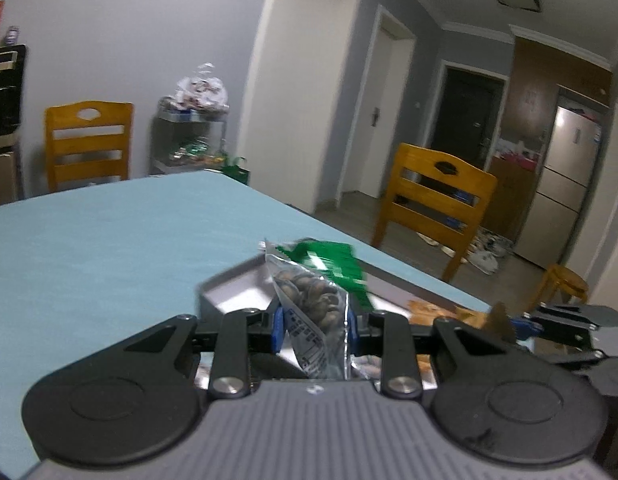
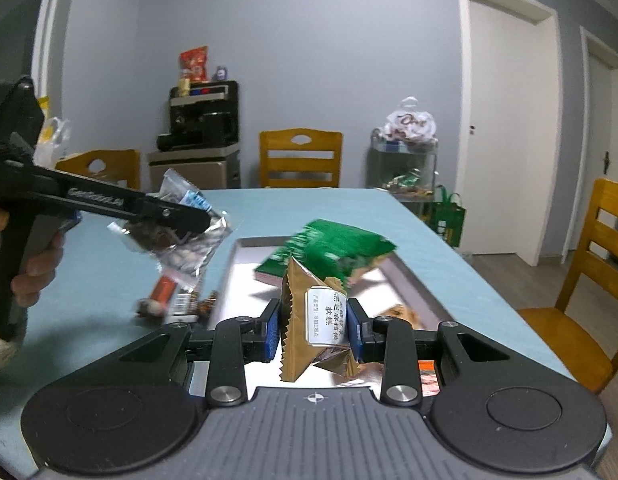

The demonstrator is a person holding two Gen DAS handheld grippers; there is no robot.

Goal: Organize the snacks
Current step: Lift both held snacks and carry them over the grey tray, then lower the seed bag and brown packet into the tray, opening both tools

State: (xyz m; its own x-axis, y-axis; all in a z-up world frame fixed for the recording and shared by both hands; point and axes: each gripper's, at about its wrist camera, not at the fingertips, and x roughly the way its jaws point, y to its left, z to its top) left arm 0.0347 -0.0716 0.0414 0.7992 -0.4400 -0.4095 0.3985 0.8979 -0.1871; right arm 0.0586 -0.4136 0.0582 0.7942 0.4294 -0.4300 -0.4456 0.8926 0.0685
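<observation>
**Two packets held over the tray**

While both grippers carry a snack, the step in hand looks like ferrying packets to the metal tray on the blue table.

Left gripper — jaws drawn close, pinching a clear packet of brown nuts, held upright over the tray's near end. Right gripper — jaws likewise narrow, clamped on a tan packet with a white label, above the tray. A green packet already lies in the tray, just beyond both.

More snacks sit loose on the table, left of the tray.

Next move, as a judgement: lower each packet onto bare tray beside the green one, then spread the jaws.
</observation>
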